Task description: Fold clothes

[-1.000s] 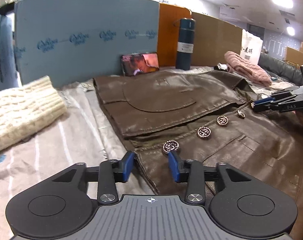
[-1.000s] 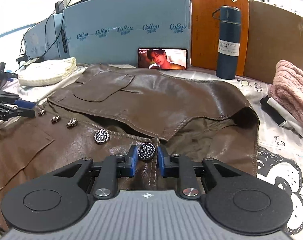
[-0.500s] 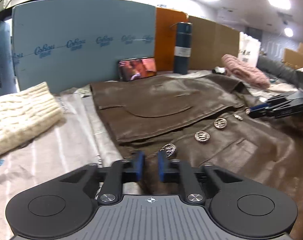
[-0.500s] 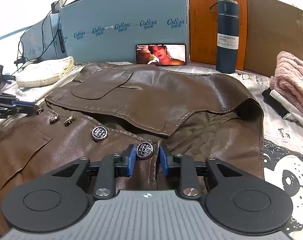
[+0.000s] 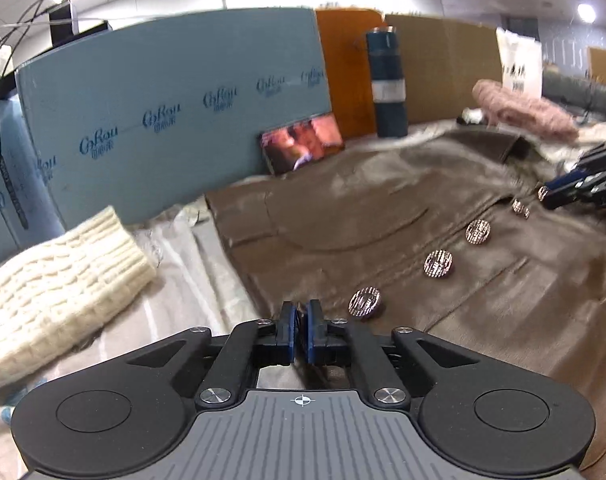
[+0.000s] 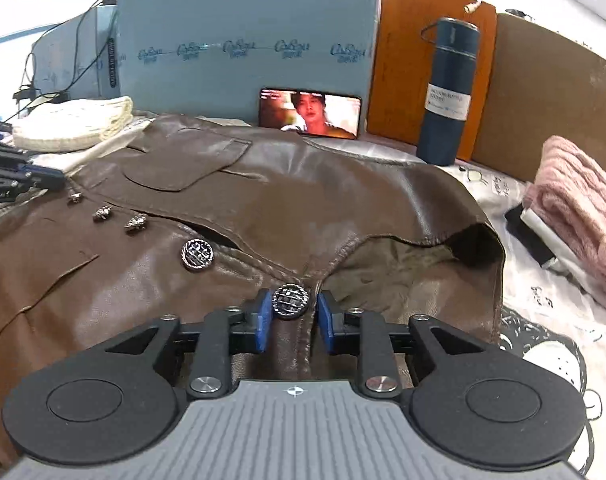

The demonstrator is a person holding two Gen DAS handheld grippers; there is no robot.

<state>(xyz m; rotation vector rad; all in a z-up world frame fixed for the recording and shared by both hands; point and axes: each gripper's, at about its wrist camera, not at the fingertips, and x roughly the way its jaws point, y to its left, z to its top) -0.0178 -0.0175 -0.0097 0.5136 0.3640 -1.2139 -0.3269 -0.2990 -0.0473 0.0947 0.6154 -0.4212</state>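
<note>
Since a second ago the left tongs (image 5: 301,334) went from spread wide to pressed together on the near hem edge of the brown leather jacket (image 5: 403,216), just left of the lowest metal button (image 5: 365,301); a sliver of leather looks caught between the pads, though blur makes it hard to confirm. The right tongs (image 6: 291,322) opened a bit: now spread, straddling the top button (image 6: 290,299) and the front placket, pinching nothing. Jacket lies flat on the counter (image 6: 543,320), front up, spanning both tongs, collar end at the right tongs, hem at the left. My read: both tongs sit on the button line, one at each end, so that front edge can be lifted and carried over as one straight fold; the left is set, the right not yet. Around: cream knit sweater (image 5: 55,280) left of the left tongs, near but apart from the jacket; pink knit (image 6: 579,208) right of the right tongs, apart; phone (image 6: 310,112) and blue vacuum bottle (image 6: 447,92) propped beyond the jacket against the foam board (image 6: 243,40). Bottle is upright and close to the far edge, so a fold swung that way could clip it. Stiff leather may spring back.
</note>
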